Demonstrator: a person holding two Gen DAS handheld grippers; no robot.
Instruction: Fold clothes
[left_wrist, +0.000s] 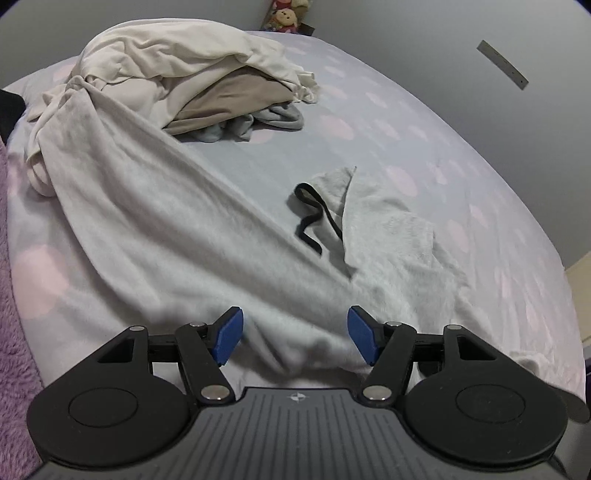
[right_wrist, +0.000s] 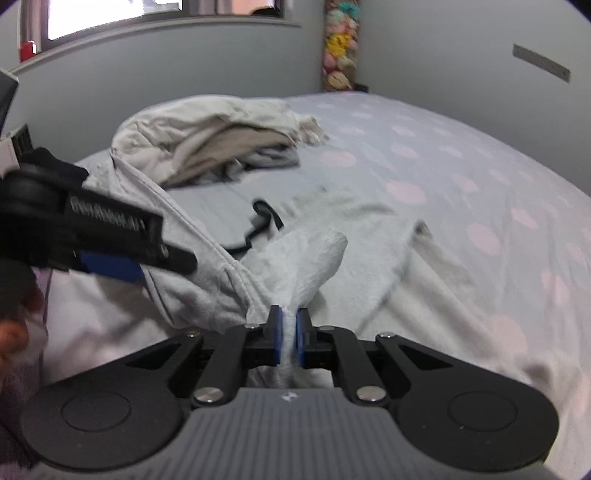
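We work at the near edge of a bed (left_wrist: 369, 122) with a dotted sheet. Our right gripper (right_wrist: 289, 334) is clamped on a fold of the grey garment (left_wrist: 166, 229), which trails across the sheet toward a pile of clothes (left_wrist: 192, 74) at the far left. Our left gripper (left_wrist: 291, 336) hangs over the same garment, jaws wide apart, nothing between them. The right half of the bed lies bare up to the wall. A black cord (left_wrist: 310, 218) curls on the cloth. The garment's near hem is cut off behind the grippers; the right view is blurred.
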